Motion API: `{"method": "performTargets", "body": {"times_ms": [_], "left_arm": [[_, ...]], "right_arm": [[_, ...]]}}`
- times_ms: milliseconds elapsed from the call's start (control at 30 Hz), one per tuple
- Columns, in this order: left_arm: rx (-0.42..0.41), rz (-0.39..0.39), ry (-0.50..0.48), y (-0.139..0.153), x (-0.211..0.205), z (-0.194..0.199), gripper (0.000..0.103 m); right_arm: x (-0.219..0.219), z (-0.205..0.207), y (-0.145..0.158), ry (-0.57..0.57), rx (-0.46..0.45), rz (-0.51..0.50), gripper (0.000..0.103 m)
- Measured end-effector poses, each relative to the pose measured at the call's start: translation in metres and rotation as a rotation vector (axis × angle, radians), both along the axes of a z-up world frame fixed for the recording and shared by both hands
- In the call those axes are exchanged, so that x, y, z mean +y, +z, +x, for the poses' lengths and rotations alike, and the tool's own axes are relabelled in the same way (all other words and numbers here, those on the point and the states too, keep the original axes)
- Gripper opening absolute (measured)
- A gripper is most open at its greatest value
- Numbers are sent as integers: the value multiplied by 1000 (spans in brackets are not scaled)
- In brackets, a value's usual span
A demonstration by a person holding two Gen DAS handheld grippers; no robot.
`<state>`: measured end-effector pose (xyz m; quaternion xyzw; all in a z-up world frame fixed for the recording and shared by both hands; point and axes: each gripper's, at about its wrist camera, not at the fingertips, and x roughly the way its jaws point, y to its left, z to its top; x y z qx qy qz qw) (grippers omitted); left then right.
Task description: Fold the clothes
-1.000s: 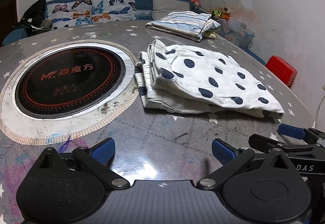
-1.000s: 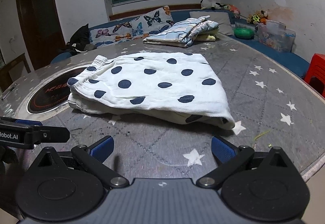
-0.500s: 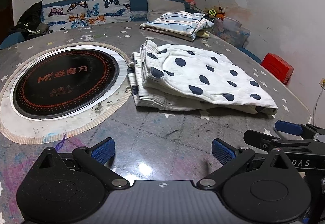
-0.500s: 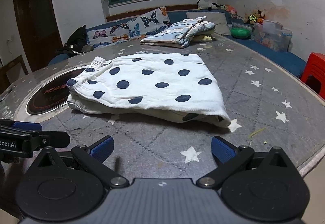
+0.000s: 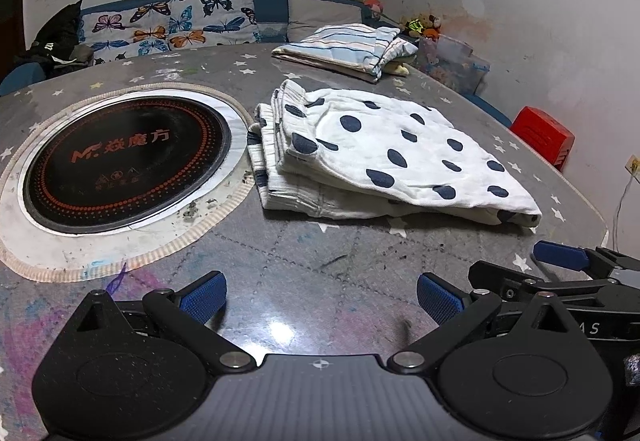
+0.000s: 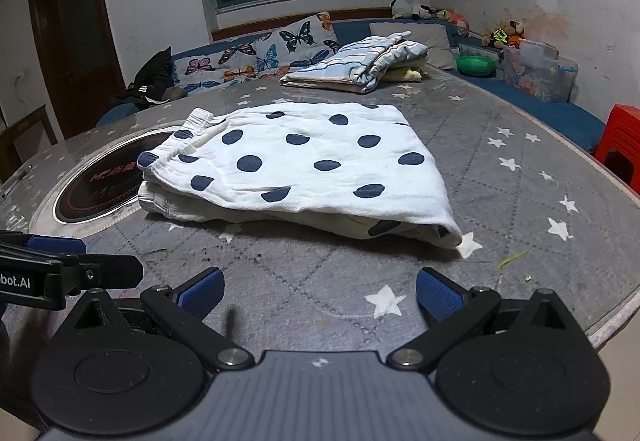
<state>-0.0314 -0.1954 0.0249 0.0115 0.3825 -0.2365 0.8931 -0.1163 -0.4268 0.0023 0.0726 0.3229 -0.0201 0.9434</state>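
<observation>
— On the grey star-print table (image 6: 532, 177), where are the clothes lying?

— The polka-dot garment (image 6: 316, 165) is lying folded in the middle, just beside the round black cooktop (image 5: 120, 161). A striped folded pile (image 5: 348, 49) is sitting well behind it, near the far edge.

— What is each camera catching that the other is missing?

— The left one is showing the whole cooktop and its lettering. The right one is showing a door (image 6: 76, 37) and a green bowl (image 6: 476, 64).

— And the grippers?

— The left gripper (image 5: 320, 295) is hovering low over bare table, jaws spread wide, holding nothing. The right gripper (image 6: 318, 291) is doing likewise, short of the garment's near edge. Each is poking into the other's view, mostly cut off by the frame.
</observation>
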Motion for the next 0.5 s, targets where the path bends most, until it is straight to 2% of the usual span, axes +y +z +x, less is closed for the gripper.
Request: {"method": "performTargets", "body": {"times_ms": [500], "left_arm": [[11,-5,-24,-2,-7,-2,103]], "right_arm": [[-1,0,-2,2,3,4,103]]}}
